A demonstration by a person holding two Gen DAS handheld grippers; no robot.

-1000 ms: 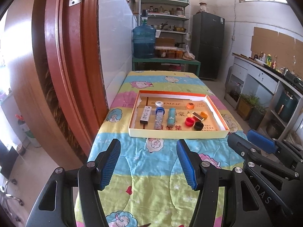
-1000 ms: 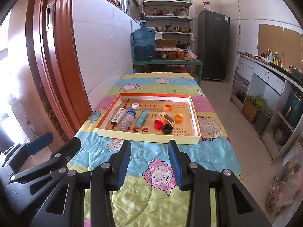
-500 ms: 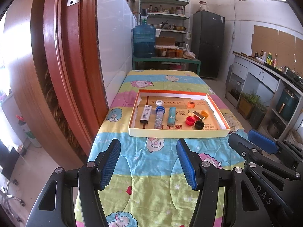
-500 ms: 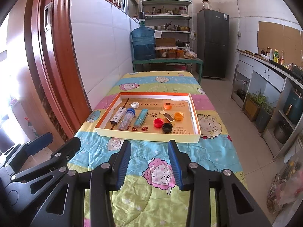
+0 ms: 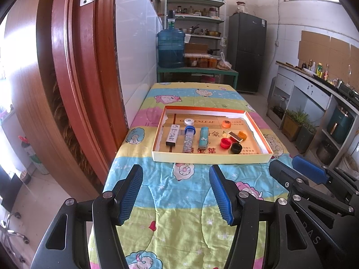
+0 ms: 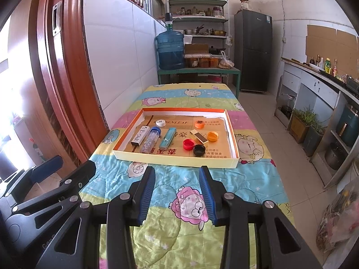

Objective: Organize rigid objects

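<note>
Two grippers are held side by side over the near end of the table, both pointed down toward the tray. On the left gripper [image 5: 176, 189] the blue pads are spread pretty wide with nothing between them, only the cartoon-print blanket [image 5: 179, 192] is seen through the gap. The right gripper [image 6: 177, 191] is parted a bit less, also empty, and is set well short of the tray.

Nothing is found between the pads and the shallow cardboard tray [image 6: 175, 160], just open blanket. Everything to be sorted is already laid inside it: a white-and-black box [image 6: 140, 136] at the left, then a clear tube with a blue cap [image 6: 150, 140], then a teal case [image 6: 167, 137], all lined up roughly lengthwise. A white cap [image 6: 160, 123] is placed behind them. Over on the right, an orange cap [image 6: 199, 124], a gold box [image 6: 199, 137], a second orange cap [image 6: 212, 136], a red cap [image 6: 188, 144] and a black cap [image 6: 199, 150] are clustered close together, the gold box touching or nearly touching the red and black ones.

Further out, a wooden door frame [image 5: 74, 89] is crowded against the table's left edge, a blue water jug [image 6: 170, 50] is parked past the far end, and a dark fridge [image 6: 252, 49] is seen beyond.
</note>
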